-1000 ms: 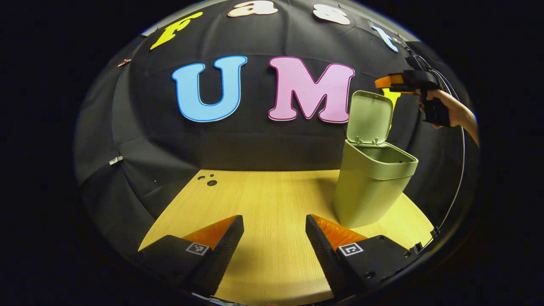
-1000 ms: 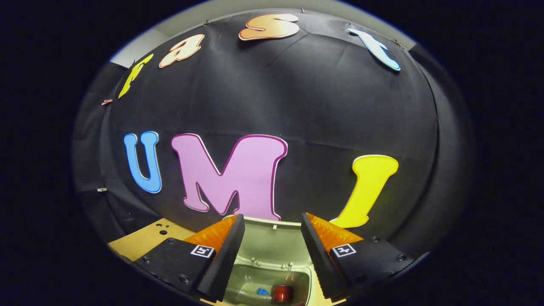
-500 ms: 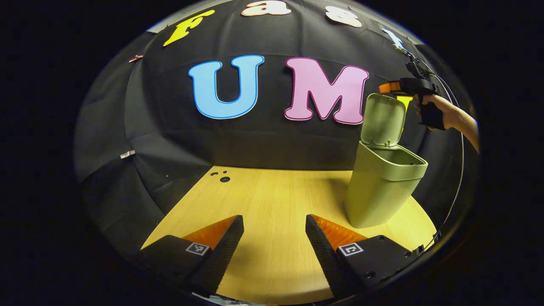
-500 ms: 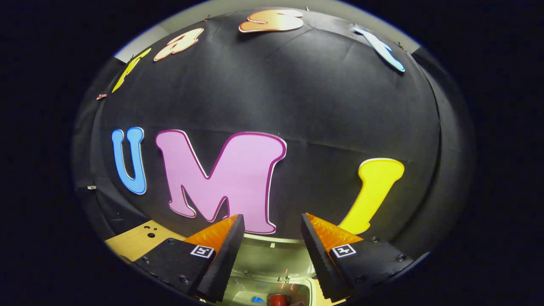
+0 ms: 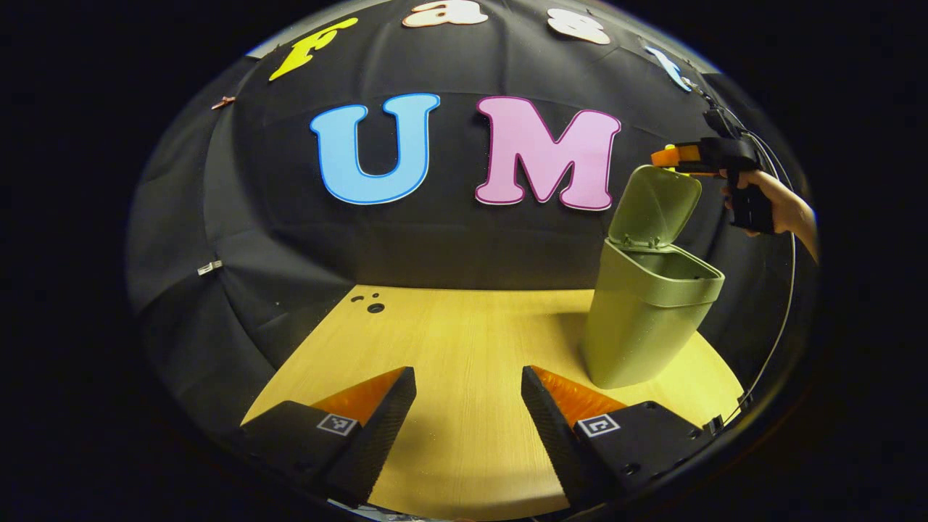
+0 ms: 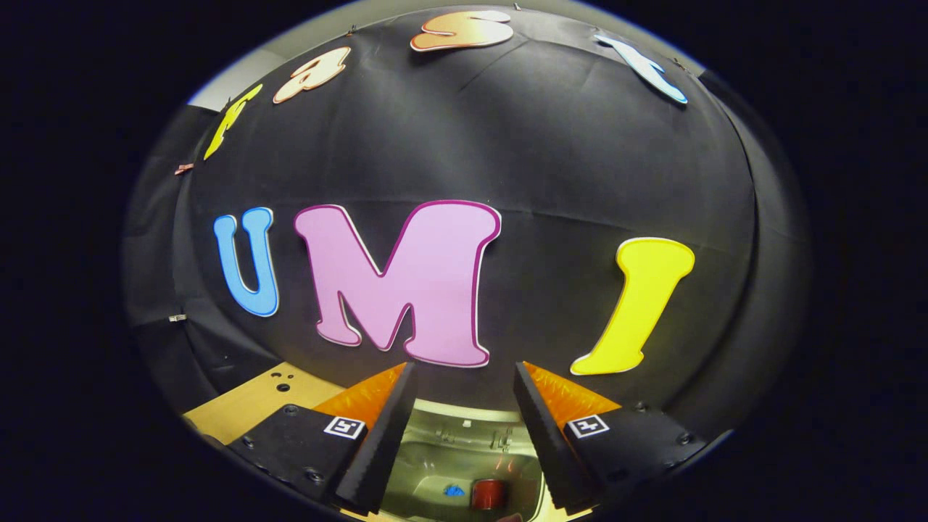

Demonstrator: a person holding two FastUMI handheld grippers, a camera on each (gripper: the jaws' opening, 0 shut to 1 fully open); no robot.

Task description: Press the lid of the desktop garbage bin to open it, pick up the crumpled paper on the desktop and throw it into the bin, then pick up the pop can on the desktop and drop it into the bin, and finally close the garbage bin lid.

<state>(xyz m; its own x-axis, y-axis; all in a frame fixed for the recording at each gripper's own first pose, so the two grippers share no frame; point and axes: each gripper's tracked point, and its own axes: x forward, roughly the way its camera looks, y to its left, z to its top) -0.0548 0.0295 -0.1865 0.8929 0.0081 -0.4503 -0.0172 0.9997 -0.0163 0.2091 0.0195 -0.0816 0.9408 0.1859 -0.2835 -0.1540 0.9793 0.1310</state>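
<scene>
One green garbage bin (image 5: 645,319) was seen standing near the right edge of the wooden table (image 5: 464,341), its body upright and its lid (image 5: 656,206) raised on the rear hinge and tilted forward over the opening. Left of the bin a broad bare stretch of tabletop was left free, running to the far edge, where three small dark holes (image 5: 368,302) were counted. The left gripper (image 5: 468,417) was held low over the near part of the table, in front of and to the left of the bin, its two fingers spread wide with nothing between them. The right gripper (image 5: 670,156) was held by a hand (image 5: 772,206) just above and behind the top edge of the lid; whether it touched the lid could not be told. In the right gripper view its fingers (image 6: 388,428) were seen spread wide and empty above the bin's mouth. Inside the bin (image 6: 464,464) one red pop can (image 6: 487,493) was seen on the bottom, with one small blue item (image 6: 454,491) beside it; the crumpled paper could not be made out
</scene>
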